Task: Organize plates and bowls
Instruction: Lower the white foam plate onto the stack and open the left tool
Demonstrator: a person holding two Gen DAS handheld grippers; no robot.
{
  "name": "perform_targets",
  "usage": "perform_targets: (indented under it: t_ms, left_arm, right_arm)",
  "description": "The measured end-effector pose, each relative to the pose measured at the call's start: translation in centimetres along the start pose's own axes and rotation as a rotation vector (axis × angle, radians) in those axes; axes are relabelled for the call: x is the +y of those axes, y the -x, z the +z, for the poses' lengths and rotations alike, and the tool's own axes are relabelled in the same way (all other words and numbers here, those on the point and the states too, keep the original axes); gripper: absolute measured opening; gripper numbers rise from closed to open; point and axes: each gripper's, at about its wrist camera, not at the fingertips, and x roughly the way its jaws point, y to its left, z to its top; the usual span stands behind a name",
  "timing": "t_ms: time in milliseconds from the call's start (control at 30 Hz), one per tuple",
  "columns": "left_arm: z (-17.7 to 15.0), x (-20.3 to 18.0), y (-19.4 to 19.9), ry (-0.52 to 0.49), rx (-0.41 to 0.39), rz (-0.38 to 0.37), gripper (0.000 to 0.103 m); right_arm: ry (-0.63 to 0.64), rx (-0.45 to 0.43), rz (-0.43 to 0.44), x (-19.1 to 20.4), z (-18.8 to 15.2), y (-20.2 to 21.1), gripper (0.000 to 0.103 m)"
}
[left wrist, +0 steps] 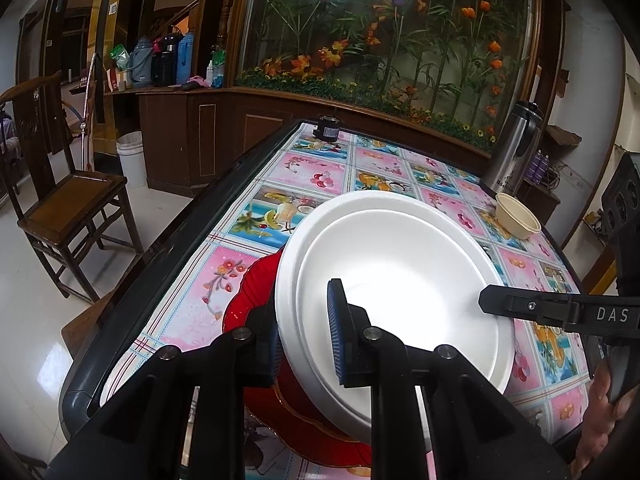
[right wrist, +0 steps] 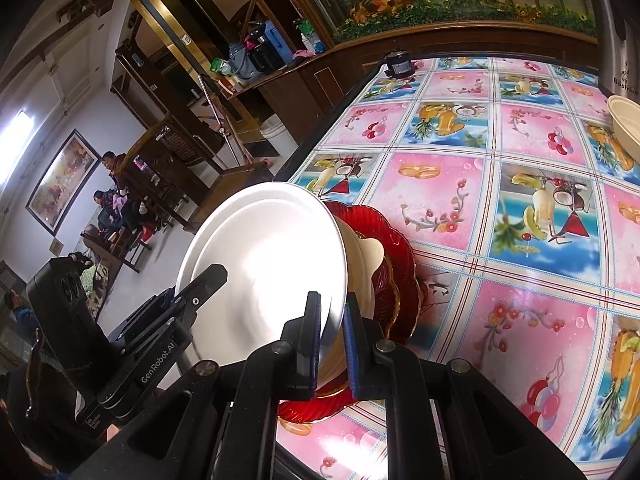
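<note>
A white plate [left wrist: 400, 280] is tilted above a stack of red scalloped plates [left wrist: 248, 292] near the table's front left edge. My left gripper [left wrist: 304, 320] is shut on the plate's near-left rim. One of the right gripper's fingers [left wrist: 528, 306] lies over the opposite rim. In the right wrist view my right gripper [right wrist: 332, 344] is shut on the white plate [right wrist: 264, 256], blue pads on either side of its edge. A cream scalloped dish [right wrist: 366, 264] sits between it and the red plates [right wrist: 396, 252]. The left gripper's fingers [right wrist: 204, 280] reach onto the plate's far side.
A beige bowl [left wrist: 516, 216] and a steel flask [left wrist: 516, 148] stand at the table's right edge. A small black device [left wrist: 328, 128] sits at the far edge of the fruit-patterned tablecloth [left wrist: 312, 176]. A wooden chair [left wrist: 68, 200] stands left; people sit in the background [right wrist: 116, 196].
</note>
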Motion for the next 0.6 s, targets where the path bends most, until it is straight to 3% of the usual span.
perform_targets:
  t_ms: [367,433,567,600]
  left_arm:
    - [0.1,0.4,0.1,0.009,0.009,-0.003,0.016]
    - [0.2,0.4,0.2,0.010,0.002,0.001,0.022]
    - [0.4,0.4,0.7,0.021,-0.020,0.005,0.046]
    - [0.4,0.3,0.8,0.020,-0.024,0.009,0.046]
  right_arm:
    - [0.007,-0.003,0.012,0.2,0.2,0.2,0.021]
    - [0.006,-0.008,0.015,0.1,0.1,0.4,0.021]
    - [0.002,-0.020,0.022,-0.2,0.2,0.9,0.022]
    - [0.000,-0.023,0.024,-0.3,0.2,1.0,0.022]
